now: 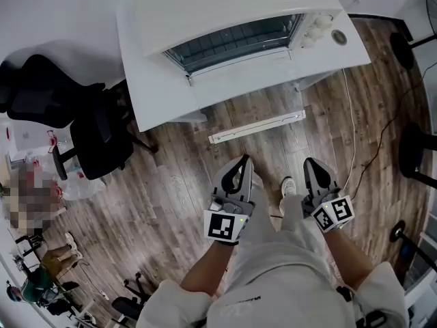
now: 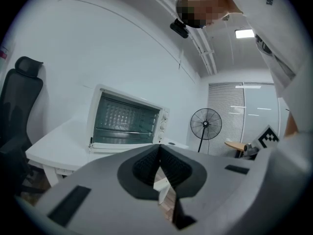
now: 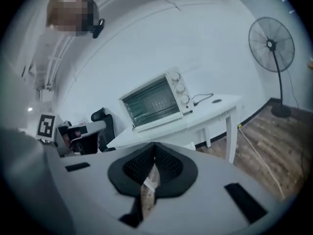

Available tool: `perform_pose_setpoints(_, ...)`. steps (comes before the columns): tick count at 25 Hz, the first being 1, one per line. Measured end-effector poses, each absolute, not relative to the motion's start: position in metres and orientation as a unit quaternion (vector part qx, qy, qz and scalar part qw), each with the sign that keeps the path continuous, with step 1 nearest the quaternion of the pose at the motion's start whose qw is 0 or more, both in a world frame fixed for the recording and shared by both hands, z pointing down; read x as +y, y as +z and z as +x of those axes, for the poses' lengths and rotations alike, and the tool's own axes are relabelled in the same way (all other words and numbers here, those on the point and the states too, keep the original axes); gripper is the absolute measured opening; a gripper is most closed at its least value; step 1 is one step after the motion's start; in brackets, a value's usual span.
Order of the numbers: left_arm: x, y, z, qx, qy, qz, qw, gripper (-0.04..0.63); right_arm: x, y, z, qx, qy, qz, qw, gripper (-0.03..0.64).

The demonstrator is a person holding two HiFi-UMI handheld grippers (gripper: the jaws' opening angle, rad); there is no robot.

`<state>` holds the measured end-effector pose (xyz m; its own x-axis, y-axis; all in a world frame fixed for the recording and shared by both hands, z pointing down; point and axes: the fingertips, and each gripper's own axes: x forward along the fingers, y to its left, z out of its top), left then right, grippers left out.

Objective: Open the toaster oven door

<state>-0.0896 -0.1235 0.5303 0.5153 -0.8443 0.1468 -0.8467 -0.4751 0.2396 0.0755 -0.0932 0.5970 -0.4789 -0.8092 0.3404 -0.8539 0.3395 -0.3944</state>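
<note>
Where the white table (image 1: 164, 101) stands against the wall, the toaster oven (image 1: 225, 5) sits on top of it, well apart from both grippers. Bare wood floor (image 1: 171, 183) lies between and nothing blocks the way. A black office chair (image 1: 89, 128) stands at the table's left end, and a standing fan (image 3: 272, 48) is off to the right. The oven's glass door (image 1: 232, 41) is shut, with a rack visible behind it and knobs (image 1: 315, 27) at its right. The left gripper (image 1: 242, 161) and right gripper (image 1: 311, 164) hang over the person's legs, jaws pressed together, holding nothing.
</note>
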Motion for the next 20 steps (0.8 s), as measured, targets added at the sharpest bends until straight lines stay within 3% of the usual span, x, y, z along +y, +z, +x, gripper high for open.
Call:
perform_pose_setpoints(5,-0.106,0.5,-0.07,-0.511,-0.003,0.854,0.093,0.006,-0.076,0.546,0.104,-0.84,0.181,0.509,0.04,0.015)
perform_pose_setpoints(13,-0.031,0.452,0.003,-0.553,-0.002,0.831,0.068,0.006,-0.024,0.495,0.188,-0.858,0.174,0.484,0.0,0.015)
perform_pose_setpoints(20,0.027,0.425,0.034,-0.577,0.001,0.816,0.033,0.006,0.014,0.475,0.201,-0.884,0.175,0.433,-0.005,0.017)
